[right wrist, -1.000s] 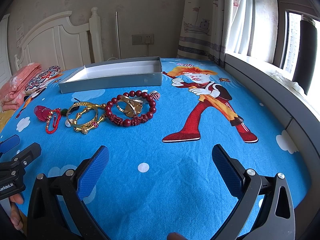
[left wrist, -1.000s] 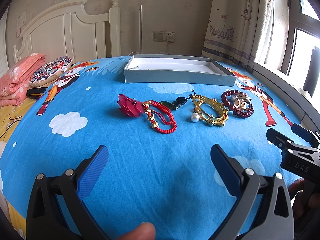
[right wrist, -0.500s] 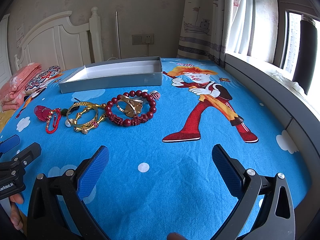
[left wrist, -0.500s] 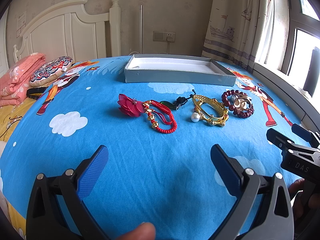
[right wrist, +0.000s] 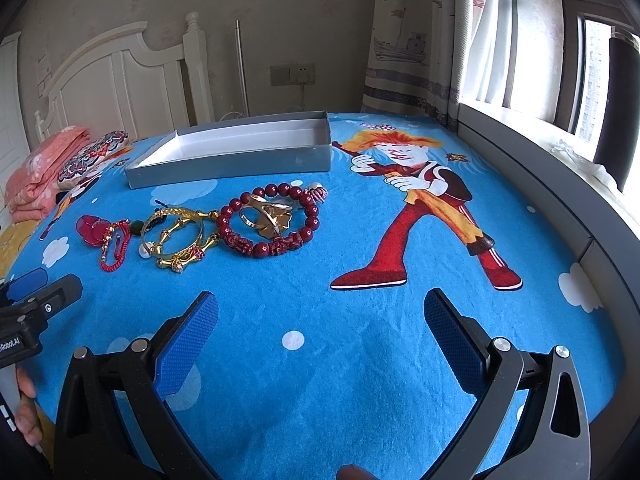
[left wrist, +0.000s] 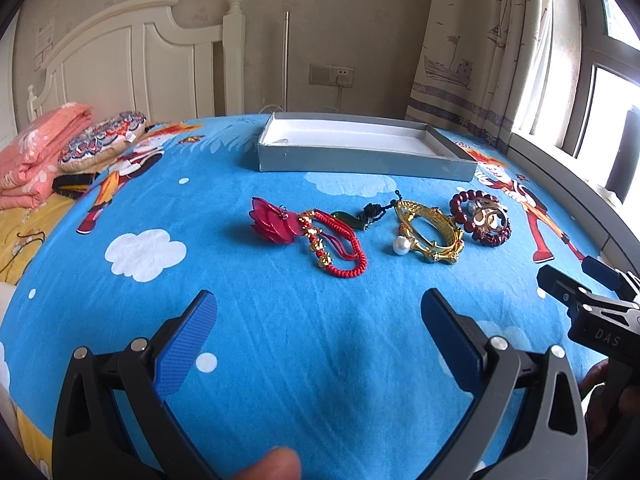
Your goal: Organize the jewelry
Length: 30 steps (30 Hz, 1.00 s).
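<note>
Box (left wrist: 360, 160) (grey) unfilled, bracelets (left wrist: 428, 232) beside

— What lies around the bed (left wrist: 280, 340)?
— A blue cartoon sheet (right wrist: 400, 340) with white clouds covers it. At ten o'clock sit a folded pink blanket (left wrist: 36, 152) and a patterned cushion (left wrist: 100, 146), touching.
— And behind?
— A white headboard (left wrist: 132, 68) at eleven, a wall socket (left wrist: 332, 76) at twelve, ship-print curtains (left wrist: 472, 52) at one, a window (right wrist: 600, 72) at two.

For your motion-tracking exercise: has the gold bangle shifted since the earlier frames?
No. The gold bangle keeps its place before the grey box.
</note>
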Each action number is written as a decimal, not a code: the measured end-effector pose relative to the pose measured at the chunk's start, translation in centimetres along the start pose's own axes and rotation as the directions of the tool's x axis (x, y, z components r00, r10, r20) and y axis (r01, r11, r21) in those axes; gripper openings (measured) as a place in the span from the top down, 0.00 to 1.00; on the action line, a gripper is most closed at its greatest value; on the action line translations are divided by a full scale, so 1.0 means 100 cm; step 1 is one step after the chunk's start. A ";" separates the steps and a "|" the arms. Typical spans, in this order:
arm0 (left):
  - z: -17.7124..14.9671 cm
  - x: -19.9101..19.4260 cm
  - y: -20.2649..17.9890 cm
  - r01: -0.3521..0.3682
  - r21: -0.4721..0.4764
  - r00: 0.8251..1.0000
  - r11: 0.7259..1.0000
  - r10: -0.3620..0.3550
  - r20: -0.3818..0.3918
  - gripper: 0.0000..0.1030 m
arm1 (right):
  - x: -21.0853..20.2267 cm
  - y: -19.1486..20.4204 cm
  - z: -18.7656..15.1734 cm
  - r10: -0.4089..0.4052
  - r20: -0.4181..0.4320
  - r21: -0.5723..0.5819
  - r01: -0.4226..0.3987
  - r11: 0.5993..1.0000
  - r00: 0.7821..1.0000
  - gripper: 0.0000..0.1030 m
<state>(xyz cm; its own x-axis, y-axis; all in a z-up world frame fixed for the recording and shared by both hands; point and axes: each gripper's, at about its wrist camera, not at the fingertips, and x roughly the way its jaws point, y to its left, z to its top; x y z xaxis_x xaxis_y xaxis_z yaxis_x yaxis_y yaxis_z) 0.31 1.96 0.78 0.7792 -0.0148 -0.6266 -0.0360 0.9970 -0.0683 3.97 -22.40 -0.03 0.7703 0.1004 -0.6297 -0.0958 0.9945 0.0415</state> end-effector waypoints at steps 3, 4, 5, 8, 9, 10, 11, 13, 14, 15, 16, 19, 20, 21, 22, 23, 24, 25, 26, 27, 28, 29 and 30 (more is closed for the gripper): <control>0.011 0.010 0.009 0.034 -0.060 0.996 0.998 -0.039 -0.078 0.04 | -0.001 -0.004 0.005 -0.007 0.003 0.007 0.007 1.000 1.000 0.06; 0.014 0.014 0.011 0.026 -0.067 0.994 0.997 -0.032 -0.101 0.04 | -0.001 -0.006 0.006 -0.012 0.003 0.009 0.012 1.000 1.000 0.06; 0.016 0.017 0.013 0.018 -0.067 0.994 0.998 -0.025 -0.109 0.05 | 0.000 -0.008 0.008 -0.014 0.002 0.014 0.014 1.000 1.000 0.06; 0.023 0.024 0.019 0.028 -0.085 0.994 0.996 -0.037 -0.106 0.05 | 0.003 -0.015 0.013 -0.009 -0.009 0.034 0.010 0.999 1.000 0.06; 0.026 0.025 0.021 0.035 -0.097 0.994 0.995 -0.045 -0.104 0.05 | 0.003 -0.017 0.015 -0.013 -0.012 0.039 0.014 0.999 1.000 0.06; 0.029 0.026 0.022 0.038 -0.105 0.994 0.994 -0.048 -0.097 0.08 | 0.004 -0.019 0.016 -0.018 -0.014 0.040 0.018 0.999 1.000 0.06; 0.031 0.026 0.022 0.036 -0.110 0.994 0.993 -0.047 -0.094 0.13 | 0.005 -0.020 0.018 -0.019 -0.017 0.039 0.020 0.999 1.000 0.06; 0.036 0.022 0.020 0.052 -0.113 0.995 0.992 -0.061 -0.078 0.22 | 0.009 -0.021 0.021 -0.024 -0.025 0.036 0.025 0.999 0.999 0.06; 0.038 0.021 0.018 0.066 -0.109 0.995 0.992 -0.074 -0.071 0.26 | 0.011 -0.021 0.023 -0.024 -0.028 0.036 0.025 0.999 0.999 0.06; 0.040 0.019 0.014 0.082 -0.104 0.994 0.991 -0.088 -0.064 0.27 | 0.013 -0.021 0.024 -0.020 -0.032 0.034 0.021 0.999 0.999 0.06; 0.041 0.018 0.010 0.101 -0.095 0.992 0.990 -0.107 -0.060 0.32 | 0.014 -0.020 0.026 -0.014 -0.035 0.029 0.015 0.999 0.999 0.06; 0.044 0.021 -0.006 0.177 -0.067 0.981 0.982 -0.181 -0.074 0.44 | 0.017 -0.014 0.032 -0.006 -0.035 0.005 0.006 1.000 0.999 0.06; 0.045 0.023 -0.012 0.190 -0.059 0.978 0.980 -0.195 -0.080 0.49 | 0.018 -0.013 0.034 -0.006 -0.036 0.002 0.006 1.000 0.999 0.06; 0.047 0.026 -0.019 0.207 -0.048 0.974 0.977 -0.211 -0.088 0.51 | 0.020 -0.012 0.035 -0.002 -0.039 0.002 0.002 1.000 0.999 0.06; 0.048 0.028 -0.024 0.220 -0.040 0.971 0.975 -0.222 -0.092 0.56 | 0.022 -0.012 0.036 0.001 -0.042 0.001 -0.001 1.000 0.999 0.06; 0.050 0.031 -0.030 0.235 -0.033 0.967 0.971 -0.237 -0.096 0.59 | 0.023 -0.011 0.038 0.004 -0.044 -0.001 -0.004 1.000 0.999 0.06; 0.051 0.034 -0.035 0.246 -0.027 0.964 0.969 -0.248 -0.101 0.60 | 0.025 -0.010 0.039 0.007 -0.046 -0.004 -0.007 1.000 0.999 0.06; 0.053 0.037 -0.039 0.252 -0.024 0.962 0.967 -0.253 -0.106 0.63 | 0.027 -0.009 0.040 0.010 -0.050 -0.007 -0.010 1.000 0.999 0.06; 0.054 0.041 -0.043 0.251 -0.022 0.961 0.968 -0.252 -0.111 0.65 | 0.029 -0.009 0.041 0.012 -0.053 -0.009 -0.013 1.000 0.999 0.06; 0.056 0.045 -0.045 0.246 -0.024 0.962 0.969 -0.247 -0.118 0.65 | 0.030 -0.008 0.042 0.014 -0.055 -0.007 -0.014 1.000 0.998 0.06; 0.057 0.050 -0.046 0.235 -0.030 0.963 0.972 -0.237 -0.130 0.66 | 0.031 -0.008 0.043 0.016 -0.055 -0.006 -0.016 1.000 0.998 0.06; 0.057 0.054 -0.046 0.229 -0.037 0.962 0.973 -0.232 -0.144 0.68 | 0.033 -0.007 0.044 0.018 -0.056 -0.008 -0.018 1.000 0.998 0.06; 0.057 0.058 -0.046 0.230 -0.044 0.960 0.972 -0.234 -0.154 0.69 | 0.034 -0.006 0.045 0.017 -0.056 -0.013 -0.017 1.000 0.998 0.06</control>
<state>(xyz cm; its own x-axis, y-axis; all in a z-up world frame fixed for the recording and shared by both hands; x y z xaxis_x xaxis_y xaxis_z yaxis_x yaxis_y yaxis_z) 8.59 -2.26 1.87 0.6598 -0.2590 -0.7054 0.1166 0.9627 -0.2443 9.47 -22.57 1.28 0.7324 0.1152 -0.6711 -0.1171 0.9922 0.0426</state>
